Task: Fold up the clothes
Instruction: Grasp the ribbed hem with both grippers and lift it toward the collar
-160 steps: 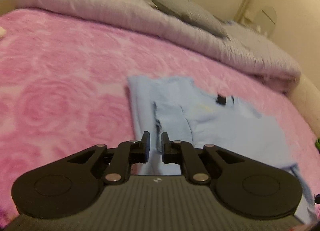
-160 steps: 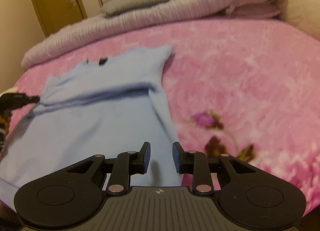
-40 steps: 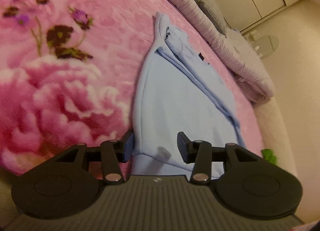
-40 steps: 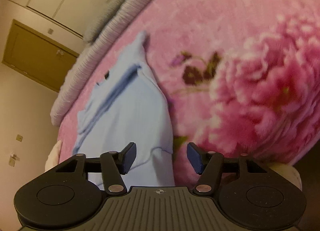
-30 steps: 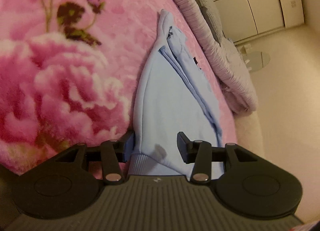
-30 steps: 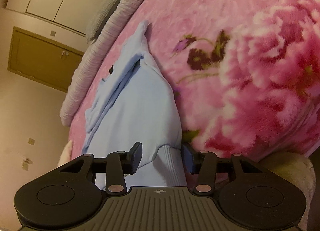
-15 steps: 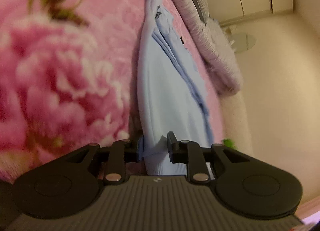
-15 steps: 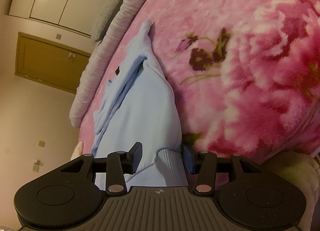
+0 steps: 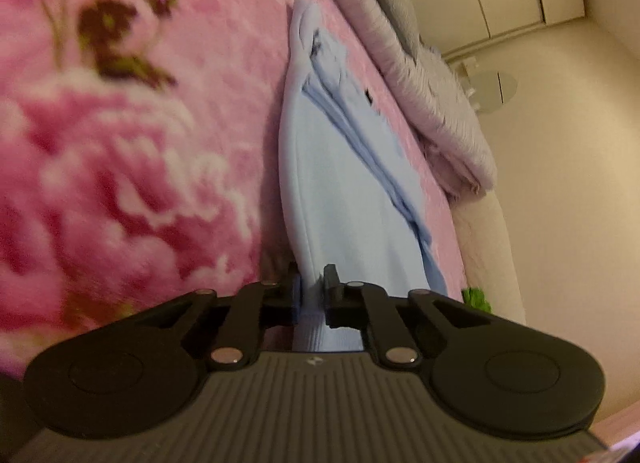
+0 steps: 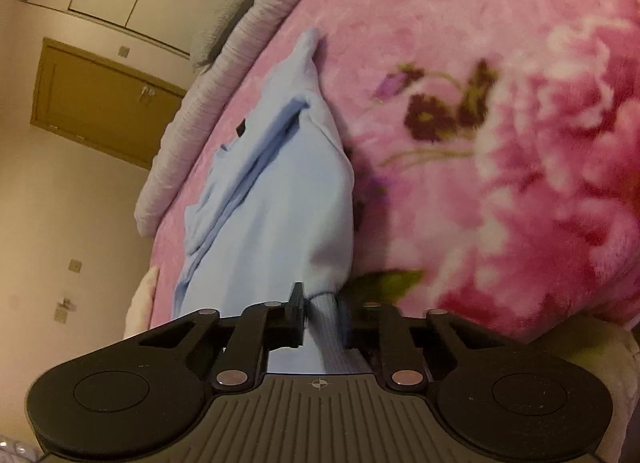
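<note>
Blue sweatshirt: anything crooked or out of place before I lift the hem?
Nothing stands out. The blue sweatshirt lies flat on the pink blanket, sleeves folded in, and the left claw and right claw each pinch a hem corner.

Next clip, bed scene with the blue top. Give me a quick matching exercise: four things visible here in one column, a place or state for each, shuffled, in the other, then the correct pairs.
Things
1. left gripper
2. right gripper
3. grey pillow
4. brown door

Places or states
A. lies on the rolled lilac quilt at the far end of the bed
B. shut on the near left corner of the light blue sweatshirt, jaws just closed
C. in the wall beyond the bed
D. shut on the sweatshirt's ribbed hem at the near right corner, jaws just closed

Pairs: 1-B, 2-D, 3-A, 4-C
</note>
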Demonstrator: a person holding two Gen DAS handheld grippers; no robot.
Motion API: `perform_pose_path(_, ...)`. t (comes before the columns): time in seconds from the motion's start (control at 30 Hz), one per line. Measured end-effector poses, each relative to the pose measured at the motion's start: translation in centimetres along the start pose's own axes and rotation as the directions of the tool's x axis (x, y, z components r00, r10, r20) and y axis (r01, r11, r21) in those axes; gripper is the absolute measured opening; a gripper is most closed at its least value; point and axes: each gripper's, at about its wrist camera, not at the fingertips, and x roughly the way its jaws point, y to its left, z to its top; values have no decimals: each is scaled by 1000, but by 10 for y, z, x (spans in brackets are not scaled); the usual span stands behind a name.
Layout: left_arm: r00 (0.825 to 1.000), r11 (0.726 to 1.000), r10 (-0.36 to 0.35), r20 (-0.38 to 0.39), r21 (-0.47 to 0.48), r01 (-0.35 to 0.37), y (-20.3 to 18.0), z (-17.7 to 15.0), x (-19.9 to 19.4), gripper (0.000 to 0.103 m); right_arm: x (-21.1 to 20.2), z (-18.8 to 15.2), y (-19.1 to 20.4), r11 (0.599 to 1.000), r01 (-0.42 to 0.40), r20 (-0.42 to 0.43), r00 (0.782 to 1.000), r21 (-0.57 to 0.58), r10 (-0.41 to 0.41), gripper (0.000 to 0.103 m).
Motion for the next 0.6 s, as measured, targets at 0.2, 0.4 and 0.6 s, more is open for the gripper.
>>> perform_pose_path(0.2,997,998,-48,53,52,46,-16,-6,-34,5,-29,-9,20,998,-48,51,997,-43,50,13)
perform_pose_path(0.4,994,994,-78,74,80,72,-32,-31,-75,5,-65,-36,37,994,-62,49,997,-86,67,13)
perform_pose_path(0.6,994,995,-91,64,58,87,-39,-80,-134,5,-114,-71,43,995,-59,9,998,-86,60,13)
